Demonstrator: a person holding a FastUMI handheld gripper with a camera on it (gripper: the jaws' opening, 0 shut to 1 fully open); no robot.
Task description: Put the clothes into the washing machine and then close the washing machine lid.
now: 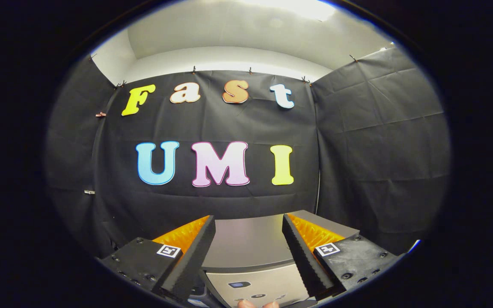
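Your tool (248,252) hangs released, gripping nothing, above the washing machine (246,244) at the lower centre. Its lid (242,239) appears down; clothes aren't in sight, so this fits either loading or done.

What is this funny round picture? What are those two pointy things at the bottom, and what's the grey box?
A small camera rides on a tool that a person holds in one hand, so you see what the tool sees. The two pointy things are the fingers of its gripper. They stand apart, open, and hold nothing. Between them, and just beyond, is the grey top of a washing machine, seen from above, with a panel of buttons on its near side. At the very bottom, fingertips of a person peek in. Behind the machine hangs black cloth, the wall of the booth.
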